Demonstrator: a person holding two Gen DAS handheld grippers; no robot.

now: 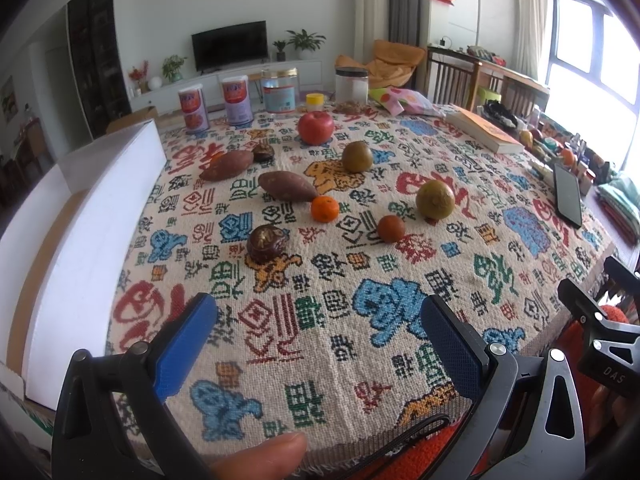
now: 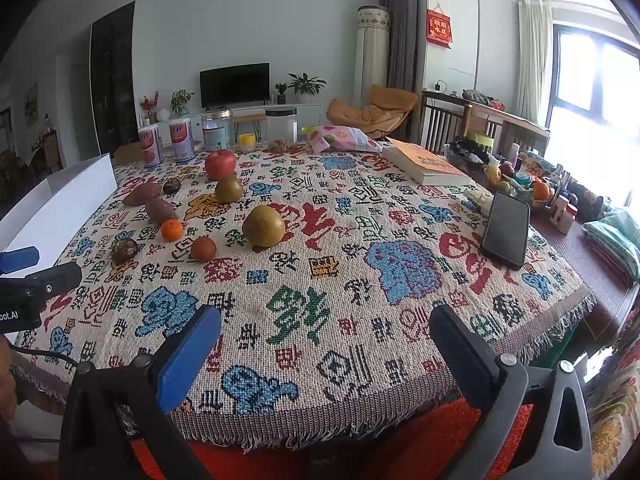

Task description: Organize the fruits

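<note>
Fruits lie scattered on a patterned tablecloth (image 1: pixel 360 320): a red apple (image 1: pixel 315 127), two green-brown pears (image 1: pixel 357 156) (image 1: pixel 435 199), a tangerine (image 1: pixel 325 208), a small brown fruit (image 1: pixel 391 229), two sweet potatoes (image 1: pixel 226 165) (image 1: pixel 287 186) and two dark round fruits (image 1: pixel 266 243) (image 1: pixel 264 150). My left gripper (image 1: pixel 316 344) is open and empty above the near table edge. My right gripper (image 2: pixel 324 348) is open and empty at the near edge, right of the left one. The apple (image 2: pixel 220 164), near pear (image 2: pixel 263 226) and tangerine (image 2: pixel 172 229) show in the right wrist view.
A white open box (image 1: pixel 92 216) stands at the table's left side. Cans and jars (image 1: pixel 236 98) line the far edge. A book (image 2: pixel 424 162) and a black phone (image 2: pixel 506 229) lie at the right, beside a snack bag (image 2: pixel 340 138).
</note>
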